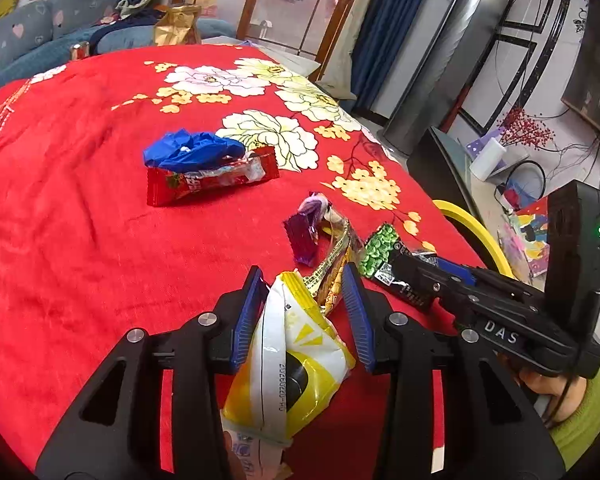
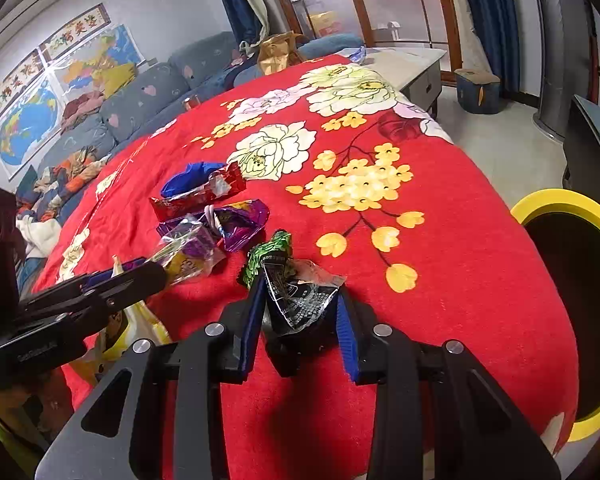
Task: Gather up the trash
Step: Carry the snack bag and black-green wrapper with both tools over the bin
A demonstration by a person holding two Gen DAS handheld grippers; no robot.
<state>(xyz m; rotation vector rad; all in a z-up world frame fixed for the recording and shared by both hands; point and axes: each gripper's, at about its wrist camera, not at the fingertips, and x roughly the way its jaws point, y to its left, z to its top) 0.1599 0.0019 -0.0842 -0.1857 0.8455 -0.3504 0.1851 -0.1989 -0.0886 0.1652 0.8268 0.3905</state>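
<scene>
Crumpled yellow-white wrapper (image 1: pixel 288 364) in left claw (image 1: pixel 306 296), black-green wrapper (image 2: pixel 296 300) pinched by right claw (image 2: pixel 300 308)

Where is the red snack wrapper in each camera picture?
Left wrist view: the red snack wrapper lies left of centre, partly under the blue bag.
Right wrist view: the red snack wrapper lies left of centre, again beside the blue bag.
Shared landmark: the white flower printed just right of it.
</scene>
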